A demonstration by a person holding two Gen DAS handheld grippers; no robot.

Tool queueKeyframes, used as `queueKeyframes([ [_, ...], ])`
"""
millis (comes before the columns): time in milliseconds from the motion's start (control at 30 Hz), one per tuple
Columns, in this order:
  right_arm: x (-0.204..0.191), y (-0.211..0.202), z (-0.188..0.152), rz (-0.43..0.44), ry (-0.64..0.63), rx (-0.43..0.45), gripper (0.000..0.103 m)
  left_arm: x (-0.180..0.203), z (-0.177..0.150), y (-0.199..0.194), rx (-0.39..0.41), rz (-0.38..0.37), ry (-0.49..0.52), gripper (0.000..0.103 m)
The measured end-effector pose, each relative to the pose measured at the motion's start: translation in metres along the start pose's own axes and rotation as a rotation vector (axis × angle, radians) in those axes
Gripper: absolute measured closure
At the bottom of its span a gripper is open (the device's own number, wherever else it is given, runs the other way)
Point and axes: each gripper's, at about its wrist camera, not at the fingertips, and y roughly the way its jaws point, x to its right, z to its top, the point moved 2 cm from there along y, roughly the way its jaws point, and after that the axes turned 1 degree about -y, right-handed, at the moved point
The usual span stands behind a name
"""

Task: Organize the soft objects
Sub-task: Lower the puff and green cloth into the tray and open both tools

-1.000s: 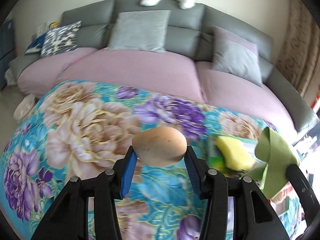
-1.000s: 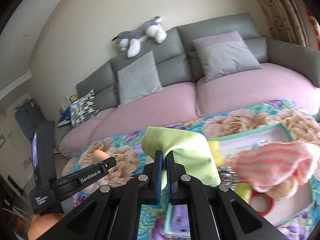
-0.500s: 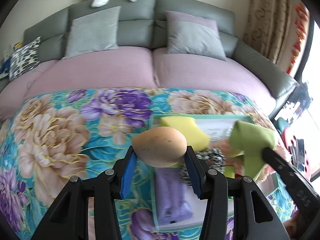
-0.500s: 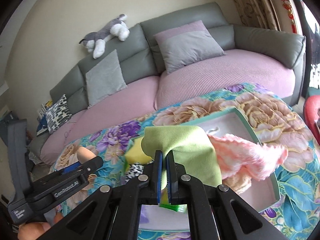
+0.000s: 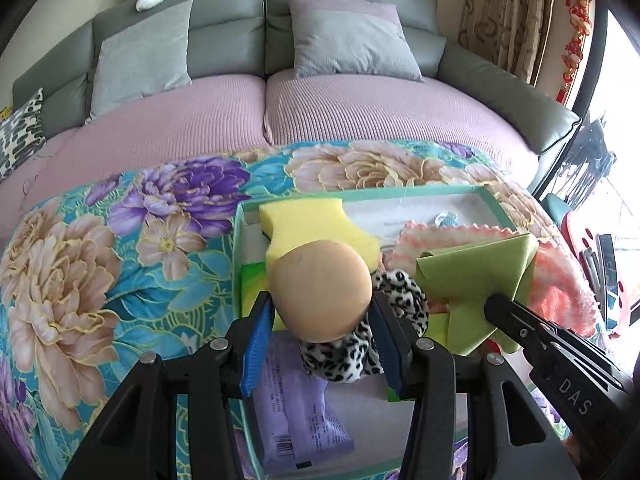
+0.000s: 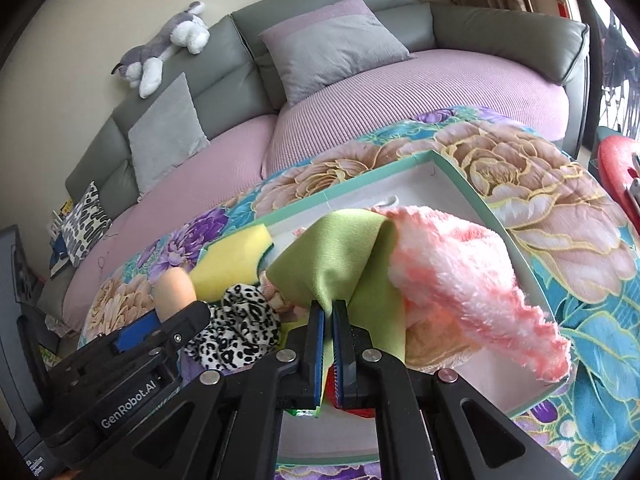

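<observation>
My left gripper (image 5: 320, 320) is shut on a tan egg-shaped soft toy (image 5: 320, 288), held over the left part of a green-rimmed box (image 5: 496, 204). In the right wrist view the toy (image 6: 174, 290) shows at the left beside the left gripper (image 6: 160, 320). My right gripper (image 6: 328, 320) is shut on a folded green cloth (image 6: 340, 252) above the box (image 6: 460, 176); the cloth (image 5: 476, 272) hangs at the right in the left wrist view. Inside the box lie a yellow sponge (image 5: 312, 224), a leopard-print scrunchie (image 5: 400, 292), a fluffy pink towel (image 6: 460, 276) and a purple packet (image 5: 300, 412).
The box rests on a floral blanket (image 5: 120, 272) spread over a pink-cushioned grey sofa (image 5: 360, 104). Grey pillows (image 5: 348, 36) lean on the backrest, and a plush husky (image 6: 164, 48) lies on top of it. A red object (image 6: 620, 176) stands at the far right.
Both grippers have swung right and down over the box, each keeping its hold. The box and its contents now fill the view beneath the egg toy and the green cloth.
</observation>
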Motion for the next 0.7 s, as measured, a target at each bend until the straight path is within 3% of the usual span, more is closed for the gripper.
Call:
queueKeyframes([
  [433, 0.003, 0.002, -0.001, -0.016, 0.002, -0.033, 0.095, 0.004, 0.001, 0.000, -0.019, 0.010, 0.020, 0.052],
  [700, -0.002, -0.008, 0.003, -0.036, -0.027, -0.029, 0.092, 0.001, 0.004, -0.017, -0.023, 0.006, 0.019, 0.043],
])
